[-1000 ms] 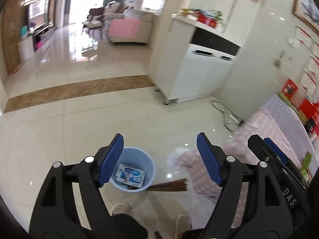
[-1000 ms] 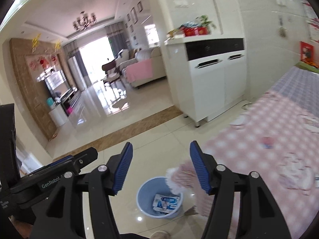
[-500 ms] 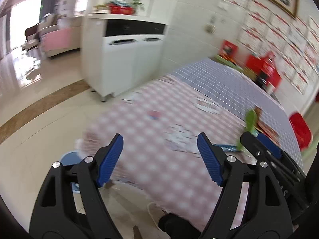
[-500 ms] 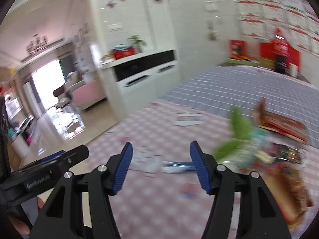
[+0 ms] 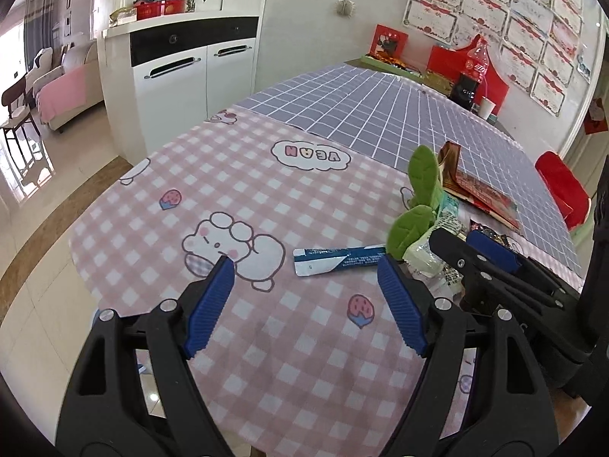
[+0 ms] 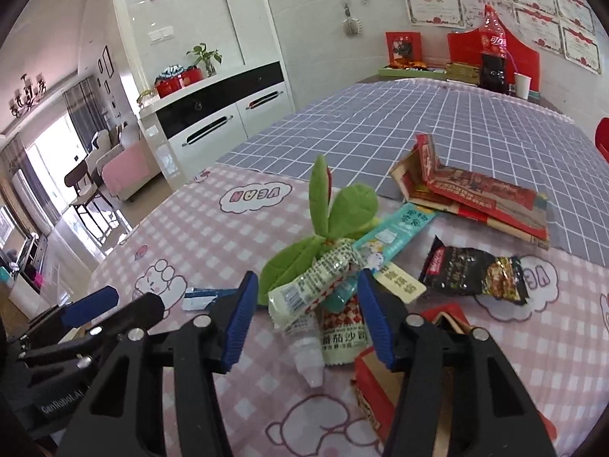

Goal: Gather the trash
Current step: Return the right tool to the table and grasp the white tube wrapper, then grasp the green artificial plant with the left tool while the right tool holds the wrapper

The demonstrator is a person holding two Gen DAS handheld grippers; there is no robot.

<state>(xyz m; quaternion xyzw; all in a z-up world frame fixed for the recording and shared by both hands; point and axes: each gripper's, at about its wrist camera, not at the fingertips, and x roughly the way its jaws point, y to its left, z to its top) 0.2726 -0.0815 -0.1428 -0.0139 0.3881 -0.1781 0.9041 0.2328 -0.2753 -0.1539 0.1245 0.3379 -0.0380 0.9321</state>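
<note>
Both views have swung off the floor bin and onto the table [image 5: 266, 335]. Left gripper [image 5: 304, 285] is wide open and empty, as is the right gripper [image 6: 304, 304]. Blue-white wrapper [image 5: 338, 261] lies flat just ahead of the left tips, long axis running across the gap. Pale green sachet [image 6: 316, 285] sits between the right fingers, probably untouched. Right is nearer the trash pile [image 6: 380, 251]; left is nearer the wrapper.

The round desk [image 5: 160, 175], draped in a pink checked cartoon cloth [image 6: 552, 346] and a purple grid cloth [image 6: 418, 129], is carrying a flat blue-and-white wrapper [image 5: 337, 261], green leaves [image 6: 342, 205], a black snack bag [image 6: 472, 272] and flattened red cardboard [image 6: 483, 194].
</note>
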